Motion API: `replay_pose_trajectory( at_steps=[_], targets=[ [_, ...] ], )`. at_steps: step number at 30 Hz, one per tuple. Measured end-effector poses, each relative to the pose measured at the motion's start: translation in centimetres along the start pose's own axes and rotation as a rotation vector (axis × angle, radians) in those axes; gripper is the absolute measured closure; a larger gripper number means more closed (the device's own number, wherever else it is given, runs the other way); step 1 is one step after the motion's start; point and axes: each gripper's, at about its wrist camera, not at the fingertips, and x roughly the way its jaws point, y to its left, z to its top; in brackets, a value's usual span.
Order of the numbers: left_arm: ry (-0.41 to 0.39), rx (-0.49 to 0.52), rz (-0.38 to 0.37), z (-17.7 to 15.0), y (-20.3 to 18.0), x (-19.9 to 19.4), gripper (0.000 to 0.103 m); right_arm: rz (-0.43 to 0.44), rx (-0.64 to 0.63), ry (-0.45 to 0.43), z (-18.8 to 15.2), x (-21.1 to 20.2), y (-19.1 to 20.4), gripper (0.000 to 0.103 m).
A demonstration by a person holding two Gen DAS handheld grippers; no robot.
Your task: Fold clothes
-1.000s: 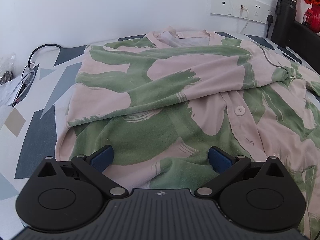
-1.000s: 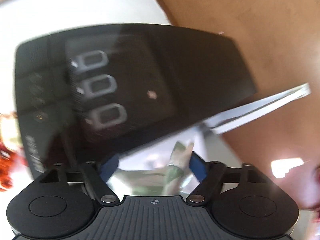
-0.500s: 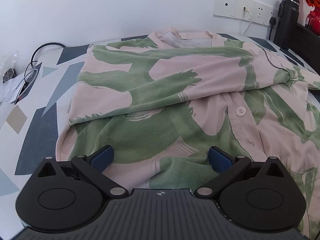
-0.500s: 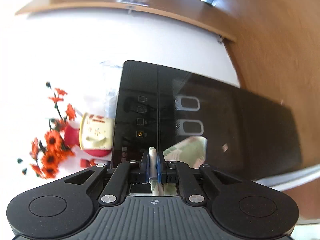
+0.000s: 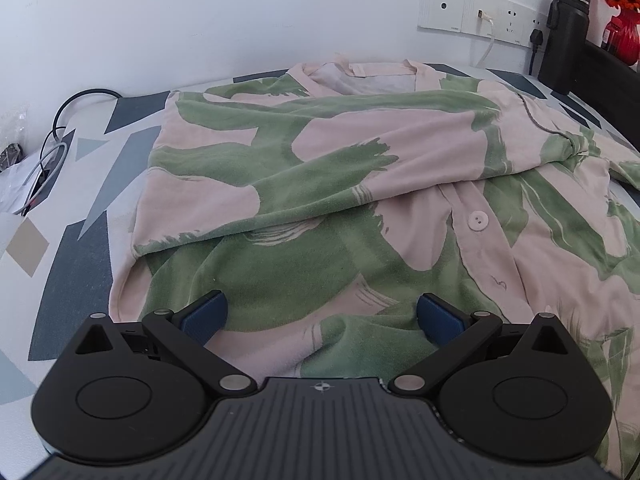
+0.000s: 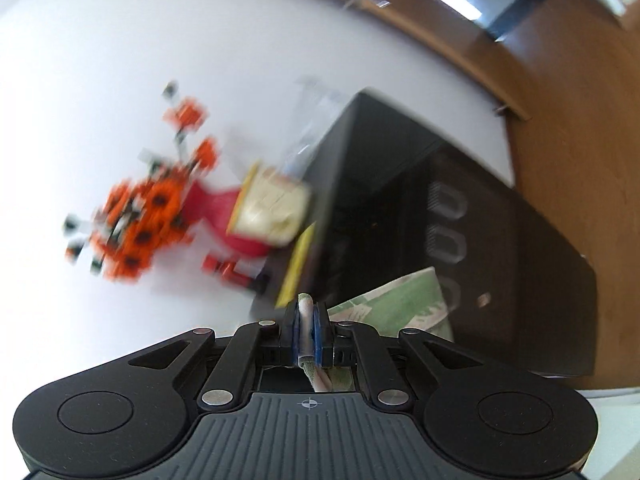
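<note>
- Patterned bedding (image 5: 68,276) in grey, white and beige lay under everything, with a white wall (image 5: 200,12) behind it.
- Nearest in the left wrist view, the left gripper (image 5: 322,314) was released, its blue pads wide apart just above the shirt's hem, with nothing between them.
- Beyond it, the shirt (image 5: 320,184), pink with green leaves, lay spread on the bedding, one side folded across the front, a white button (image 5: 476,221) showing, the collar at the far end.
- Farther back, sockets (image 5: 472,12) sat on the wall and a black flask (image 5: 566,36) stood at the right.
- In the blurred right wrist view, the right gripper (image 6: 306,326) was clenched on a fold of the shirt (image 6: 400,312).
- Behind it stood a black cabinet (image 6: 480,240), orange flowers (image 6: 148,216) and a wooden wall (image 6: 580,112).
</note>
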Motion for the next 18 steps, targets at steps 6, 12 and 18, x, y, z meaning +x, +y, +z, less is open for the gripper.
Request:
replay_pose_trajectory(
  at_steps=[6, 12, 18],
  targets=[
    [-0.007, 0.038, -0.037, -0.2, 0.5, -0.2, 0.0, 0.125, -0.148, 0.157, -5.5, 5.4, 9.9, 0.097],
    [-0.03, 0.032, -0.057, -1.2, 1.7, -1.1, 0.0, 0.24, -0.287, 0.359, -15.2, 11.1, 20.7, 0.097],
    [-0.063, -0.027, -0.096, -2.3, 3.4, -2.3, 0.0, 0.364, -0.382, 0.616, -29.6, 14.3, 28.1, 0.097]
  ],
)
